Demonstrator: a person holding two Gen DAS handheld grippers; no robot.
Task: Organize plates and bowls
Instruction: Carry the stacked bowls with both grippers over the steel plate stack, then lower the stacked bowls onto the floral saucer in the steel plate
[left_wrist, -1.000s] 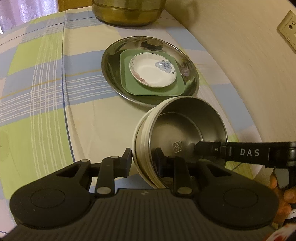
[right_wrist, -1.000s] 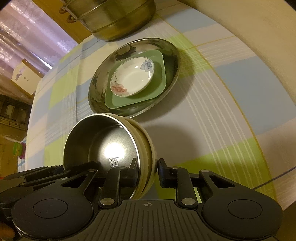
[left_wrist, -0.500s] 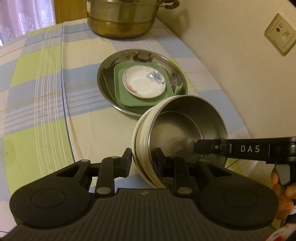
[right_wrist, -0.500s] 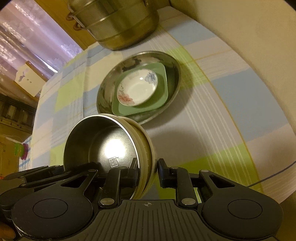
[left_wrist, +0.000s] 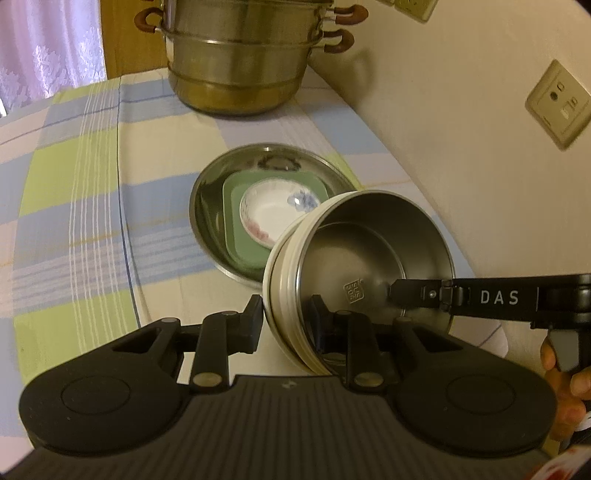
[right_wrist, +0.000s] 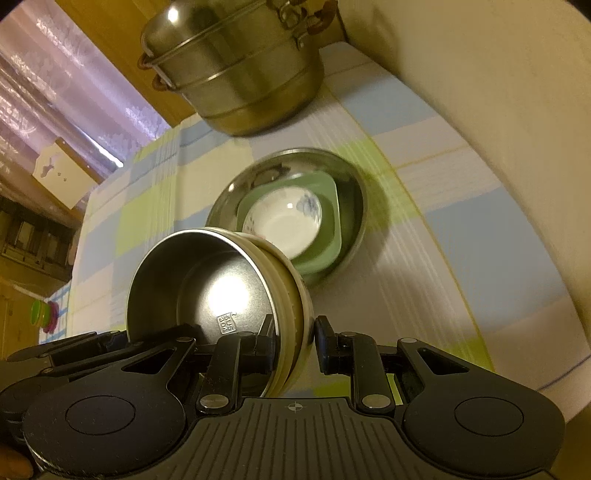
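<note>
Gripping the steel bowl (left_wrist: 369, 266) by opposite rims, my left tongs (left_wrist: 284, 325) and right tongs (right_wrist: 293, 341) hold it tilted above the stacked plates (right_wrist: 295, 218) near the tabletop's wall edge; uneven pull could slip it.

Inside the wide metal dish (left_wrist: 207, 206): square plate (left_wrist: 236, 229), saucer (left_wrist: 269, 214) on it. Behind the dish, steamer pot (left_wrist: 240, 62). Before it, raised bowl (left_wrist: 369, 258).

Left claw (left_wrist: 284, 319) gripping steel bowl (left_wrist: 369, 266) rim
</note>
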